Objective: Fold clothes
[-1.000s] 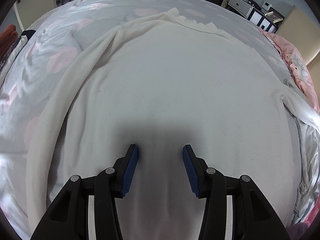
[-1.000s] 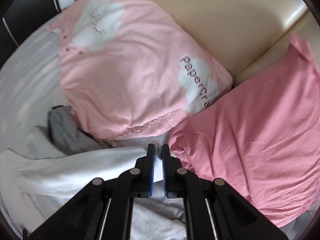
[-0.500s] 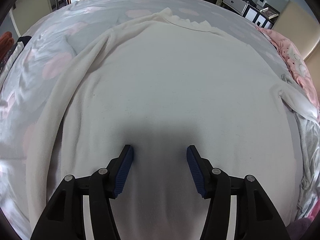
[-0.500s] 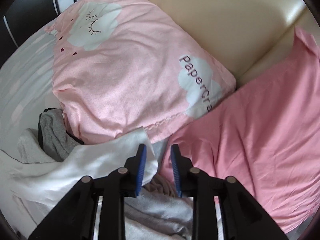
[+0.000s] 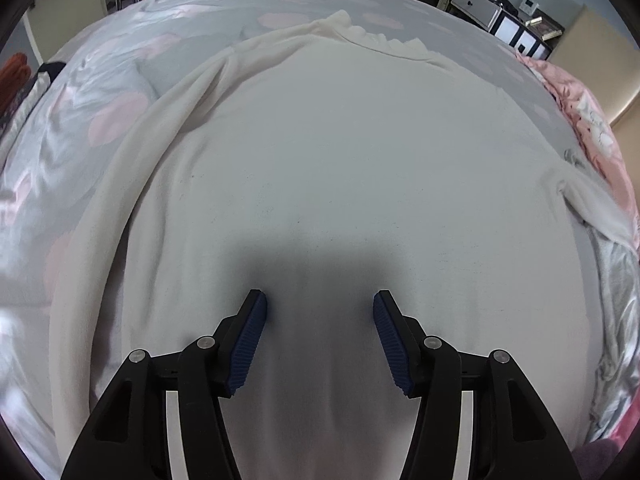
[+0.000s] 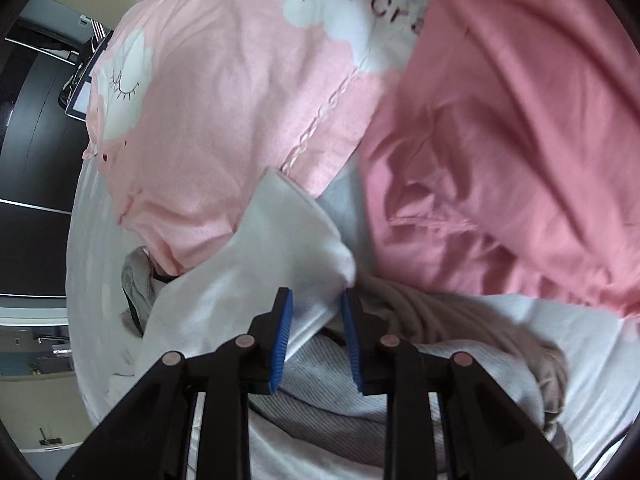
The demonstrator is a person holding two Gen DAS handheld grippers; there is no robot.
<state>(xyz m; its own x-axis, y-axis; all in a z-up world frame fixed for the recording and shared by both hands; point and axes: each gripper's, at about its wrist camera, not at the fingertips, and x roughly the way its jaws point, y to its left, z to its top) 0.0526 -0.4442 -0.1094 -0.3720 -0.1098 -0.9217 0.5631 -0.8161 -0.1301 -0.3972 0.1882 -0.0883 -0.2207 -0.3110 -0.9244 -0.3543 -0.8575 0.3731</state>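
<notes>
A cream long-sleeved top [image 5: 340,152] lies spread flat on the bed, collar at the far end, its left sleeve [image 5: 132,184] running along its side. My left gripper [image 5: 319,304] is open just above the top's lower middle, holding nothing. In the right wrist view the top's other sleeve [image 6: 276,248] lies loose over a heap of clothes. My right gripper [image 6: 316,300] is open with the jaws either side of the sleeve's lower edge, not closed on it.
A pink pillow printed "Papercra" [image 6: 248,92] and a darker pink pillow [image 6: 512,152] lie behind the sleeve. Grey striped [image 6: 320,376] and beige [image 6: 440,320] clothes are heaped below. The bed has a grey sheet with pink spots [image 5: 80,128]. Shelves [image 5: 504,20] stand beyond.
My right gripper opened and let the sleeve go, then swung and tilted left. My left gripper opened wider and shifted slightly over the top.
</notes>
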